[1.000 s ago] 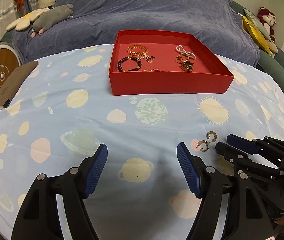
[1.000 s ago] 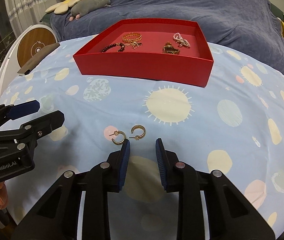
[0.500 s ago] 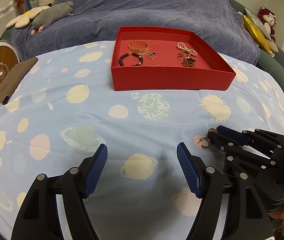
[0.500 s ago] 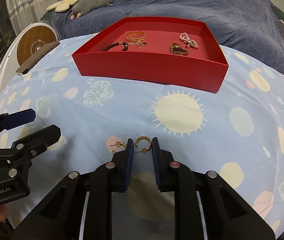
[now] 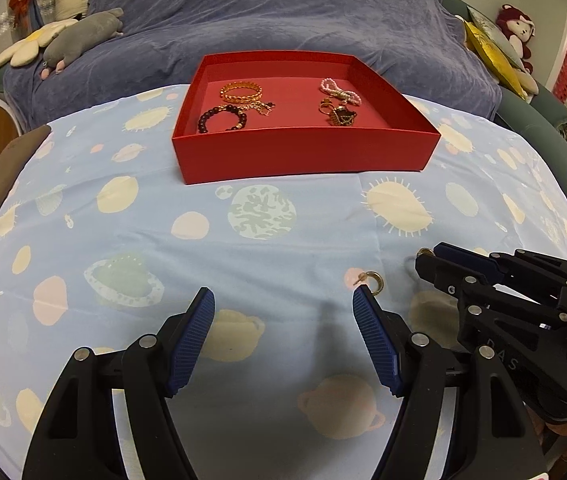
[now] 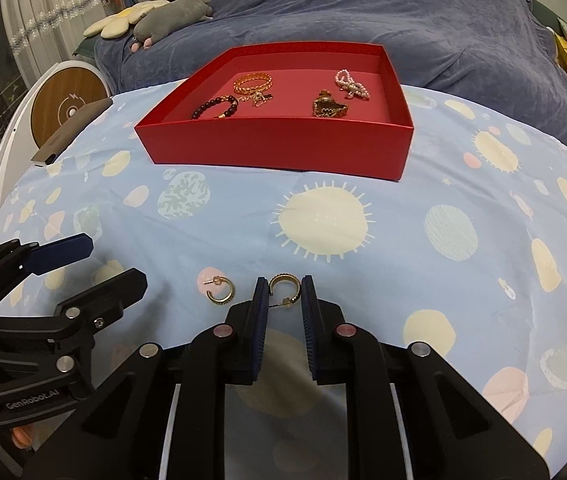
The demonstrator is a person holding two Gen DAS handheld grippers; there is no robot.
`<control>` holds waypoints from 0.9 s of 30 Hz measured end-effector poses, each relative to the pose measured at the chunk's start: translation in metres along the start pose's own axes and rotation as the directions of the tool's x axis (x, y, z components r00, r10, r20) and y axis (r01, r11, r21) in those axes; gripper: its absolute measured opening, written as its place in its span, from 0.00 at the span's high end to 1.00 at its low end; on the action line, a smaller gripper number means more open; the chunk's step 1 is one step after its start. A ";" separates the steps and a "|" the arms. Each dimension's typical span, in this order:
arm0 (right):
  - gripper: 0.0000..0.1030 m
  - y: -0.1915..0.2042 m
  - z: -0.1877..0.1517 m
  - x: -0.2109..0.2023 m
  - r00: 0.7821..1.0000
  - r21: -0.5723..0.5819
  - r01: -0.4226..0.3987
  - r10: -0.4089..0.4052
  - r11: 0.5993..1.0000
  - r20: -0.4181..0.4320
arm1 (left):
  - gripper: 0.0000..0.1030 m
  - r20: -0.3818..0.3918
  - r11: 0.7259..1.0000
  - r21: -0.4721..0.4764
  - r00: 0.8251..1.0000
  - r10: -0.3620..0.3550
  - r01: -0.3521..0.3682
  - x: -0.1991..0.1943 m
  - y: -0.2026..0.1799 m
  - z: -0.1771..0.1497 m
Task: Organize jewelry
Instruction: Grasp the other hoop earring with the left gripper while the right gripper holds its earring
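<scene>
1. Bedroom setting: planet-print blue sheet (image 6: 423,184) spread over a flat surface, grey-blue blanket behind, plush toys at the back.

2. R gripper (image 6: 282,300) sits low on the sheet w/ its fingers narrowed around one gold hoop earring (image 6: 283,286). Hoop lies flat between the pads, open side facing the left pad, post pointing that way too. Small gaps show on both sides, so pads bracket it but aren't pinching yet, as far as I can tell.

3. Second hoop earring (image 6: 221,290) lies just left of the R gripper's left finger, outside the jaws, flat on the sheet.

4. L gripper (image 5: 283,312) is spread wide, holding nothing. In its own view that second hoop (image 5: 373,282) sits just past its right fingertip (image 5: 363,300), not between the fingers.

5. Key relation: bracketed hoop is dead ahead of the R gripper, and red tray (image 6: 275,148) is farther along roughly the same line, well apart. Likely next: squeeze, lift, carry fwd.

6. Tray already holds a gold bangle (image 6: 252,82), dark bead bracelet (image 6: 215,108), pearl piece (image 6: 349,84) and a brown-gold piece (image 6: 327,106).

7. Risk: thin hoop flat on soft cloth could slip or snag fabric.
</scene>
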State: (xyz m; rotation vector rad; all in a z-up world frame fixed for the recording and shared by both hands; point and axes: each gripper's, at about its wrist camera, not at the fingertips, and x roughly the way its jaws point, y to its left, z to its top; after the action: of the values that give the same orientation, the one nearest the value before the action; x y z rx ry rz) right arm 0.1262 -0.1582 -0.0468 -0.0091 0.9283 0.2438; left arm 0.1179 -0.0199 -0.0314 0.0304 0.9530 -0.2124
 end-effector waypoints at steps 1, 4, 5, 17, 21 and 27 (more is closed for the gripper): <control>0.84 -0.003 -0.001 -0.002 1.000 0.002 0.001 -0.001 1.000 0.000 | 0.33 -0.002 1.000 0.006 1.000 -0.003 0.003 0.002 -0.004 0.000; 0.84 -0.010 -0.005 -0.006 1.000 0.011 0.009 -0.009 1.000 0.000 | 0.33 -0.010 1.000 0.022 1.000 -0.017 0.017 0.008 -0.016 -0.001; 0.84 -0.014 -0.006 -0.007 1.000 0.017 0.011 -0.011 1.000 -0.002 | 0.33 -0.012 0.999 0.028 1.000 -0.018 0.018 0.009 -0.019 -0.001; 0.84 -0.037 -0.015 -0.016 1.000 0.056 0.020 -0.020 0.998 -0.003 | 0.39 -0.006 0.997 0.075 1.000 -0.027 0.027 0.033 -0.044 -0.002; 0.84 -0.038 -0.015 -0.016 1.000 0.060 0.020 -0.020 0.998 -0.006 | 0.51 0.022 0.996 0.087 1.000 0.009 -0.011 0.035 -0.046 -0.001; 0.84 -0.038 -0.015 -0.017 1.000 0.061 0.019 -0.019 0.998 -0.003 | 0.74 0.046 0.995 0.092 0.998 0.034 -0.038 0.034 -0.045 -0.002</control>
State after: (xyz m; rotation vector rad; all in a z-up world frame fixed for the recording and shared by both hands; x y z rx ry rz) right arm 0.1127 -0.2006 -0.0466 0.0378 0.9376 0.1980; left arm 0.1272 -0.0697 -0.0572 0.1278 0.8973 -0.2235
